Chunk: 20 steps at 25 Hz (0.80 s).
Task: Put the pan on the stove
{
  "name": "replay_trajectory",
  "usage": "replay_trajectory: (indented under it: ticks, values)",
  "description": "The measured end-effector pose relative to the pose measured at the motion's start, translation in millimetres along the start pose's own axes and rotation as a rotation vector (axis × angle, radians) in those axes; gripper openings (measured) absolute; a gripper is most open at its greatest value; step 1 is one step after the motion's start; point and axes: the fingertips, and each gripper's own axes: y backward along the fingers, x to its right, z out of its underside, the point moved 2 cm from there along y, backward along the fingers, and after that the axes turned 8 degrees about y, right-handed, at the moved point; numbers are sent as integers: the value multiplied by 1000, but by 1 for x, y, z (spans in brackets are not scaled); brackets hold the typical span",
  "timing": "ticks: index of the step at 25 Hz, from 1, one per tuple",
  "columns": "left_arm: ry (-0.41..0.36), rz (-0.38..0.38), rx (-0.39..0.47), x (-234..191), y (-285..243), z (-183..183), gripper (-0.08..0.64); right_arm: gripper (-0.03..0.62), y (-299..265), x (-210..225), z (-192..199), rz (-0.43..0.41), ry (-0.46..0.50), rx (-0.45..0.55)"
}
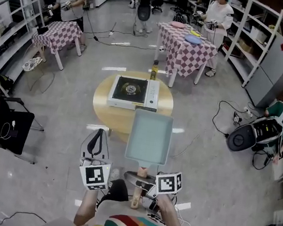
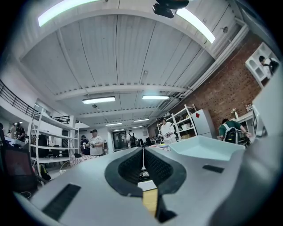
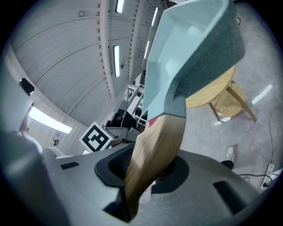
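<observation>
A pale blue rectangular pan [image 1: 150,136] with a wooden handle [image 3: 154,152] hangs in the air over the near edge of the round wooden table [image 1: 105,111]. My right gripper [image 1: 141,179] is shut on that handle, which lies between its jaws in the right gripper view, where the pan [image 3: 194,57] rises tilted. The white portable stove [image 1: 131,92] sits in the middle of the table, just beyond the pan. My left gripper [image 1: 96,136] hovers to the left of the pan, shut and with nothing in it. In the left gripper view its pads [image 2: 148,164] meet, and the pan [image 2: 208,148] shows at the right.
A small bottle [image 1: 154,71] stands at the table's far edge. Two checked tables [image 1: 187,48] [image 1: 56,35] with people stand beyond. A black chair [image 1: 9,122] is at the left. A person sits on the floor by a round black device [image 1: 242,139] at the right, with cables around.
</observation>
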Motion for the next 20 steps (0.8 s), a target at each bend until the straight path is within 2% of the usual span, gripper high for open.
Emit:
replay_trajectory:
  ticks: [3, 9, 13, 20]
  values:
    - [-19, 25, 9, 9, -13, 0, 8, 86, 4, 3, -3, 13, 43, 15]
    - [-7, 51, 68, 20, -38, -10, 8, 84, 11, 14, -18, 58, 116, 22]
    - [-2, 51, 81, 17, -45, -17, 8, 84, 9, 13, -26, 51, 118, 27]
    - [-3, 34, 60, -2, -56, -4, 8, 84, -7, 17, -37, 26, 109, 17]
